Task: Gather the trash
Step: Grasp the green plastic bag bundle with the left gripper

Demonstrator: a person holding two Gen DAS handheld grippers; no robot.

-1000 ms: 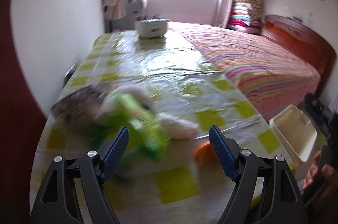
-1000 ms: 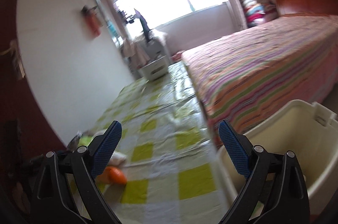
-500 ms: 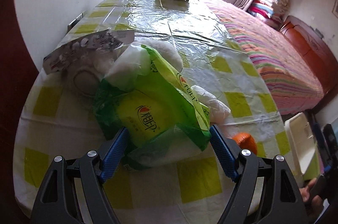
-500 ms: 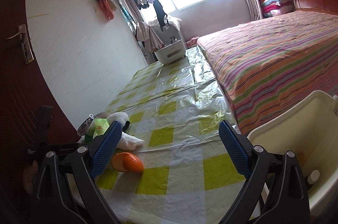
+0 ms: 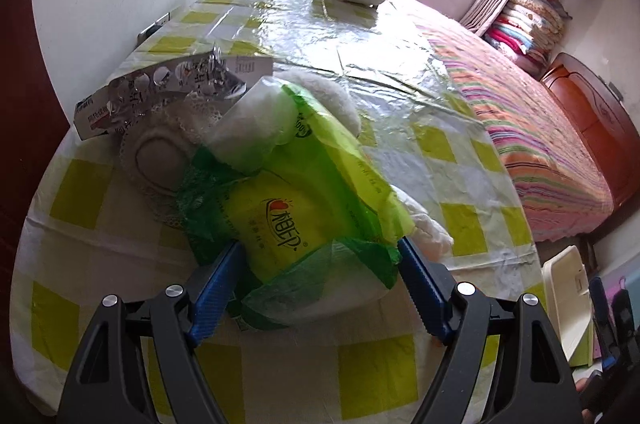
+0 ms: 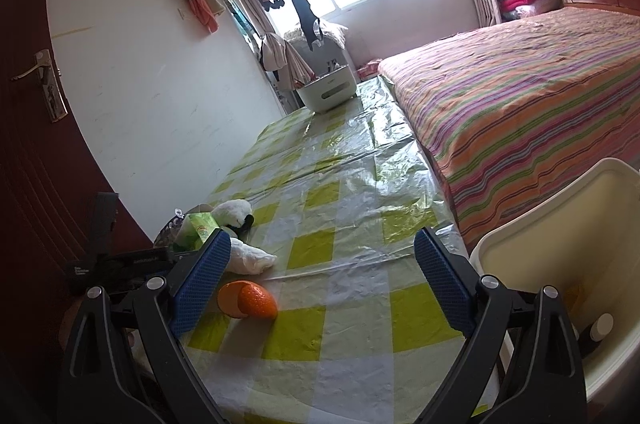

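Straddling the green wrapper (image 5: 296, 220) with the left claw (image 5: 320, 280) spread wide, gripping nothing; risking slipping off crinkly film, or snagging the counter (image 5: 460, 224) cover.

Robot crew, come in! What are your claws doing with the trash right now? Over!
Left claw open around green wrapper, not squeezing yet. Right claw open, empty. Orange peel waiting on table; bin beside it.
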